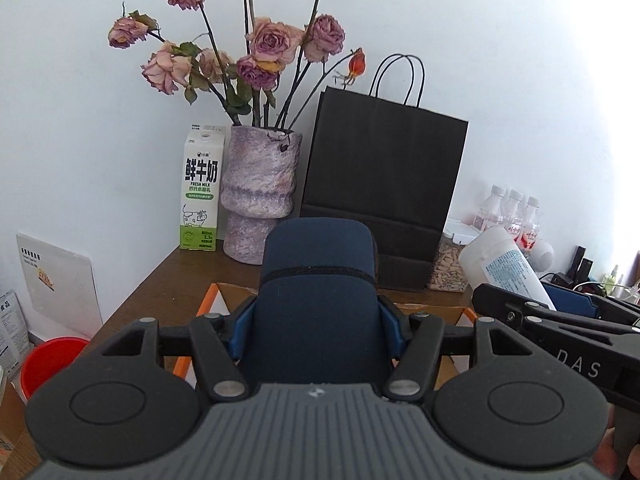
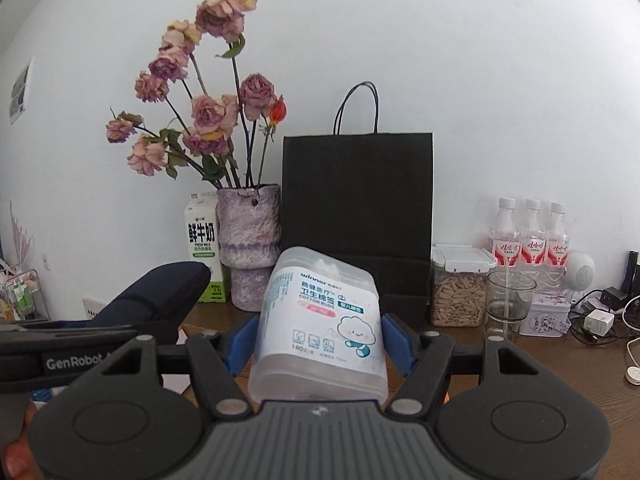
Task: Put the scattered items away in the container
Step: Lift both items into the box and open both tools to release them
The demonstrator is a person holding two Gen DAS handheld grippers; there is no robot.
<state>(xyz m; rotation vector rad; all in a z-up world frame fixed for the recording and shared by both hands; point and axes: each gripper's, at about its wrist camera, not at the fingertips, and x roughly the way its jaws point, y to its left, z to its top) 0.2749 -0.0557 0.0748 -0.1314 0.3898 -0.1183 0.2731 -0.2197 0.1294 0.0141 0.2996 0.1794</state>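
Note:
My left gripper [image 1: 316, 330] is shut on a dark blue zippered case [image 1: 316, 280], held upright between its blue pads above an orange-edged cardboard box [image 1: 236, 294] on the wooden table. The case also shows at the left of the right wrist view as the dark blue case [image 2: 160, 292]. My right gripper [image 2: 318, 340] is shut on a clear plastic tub of cotton buds [image 2: 320, 320], tilted back toward the camera. The same cotton bud tub [image 1: 504, 264] appears at the right of the left wrist view, held in the right gripper's black fingers [image 1: 520, 308].
At the back wall stand a milk carton [image 1: 200, 196], a purple vase of dried roses [image 1: 260, 196], a black paper bag [image 1: 380, 184], a seed jar [image 2: 460, 288], a glass [image 2: 508, 300] and three water bottles [image 2: 532, 232]. Cables and chargers [image 2: 600, 320] lie right. A red bucket [image 1: 48, 364] sits below left.

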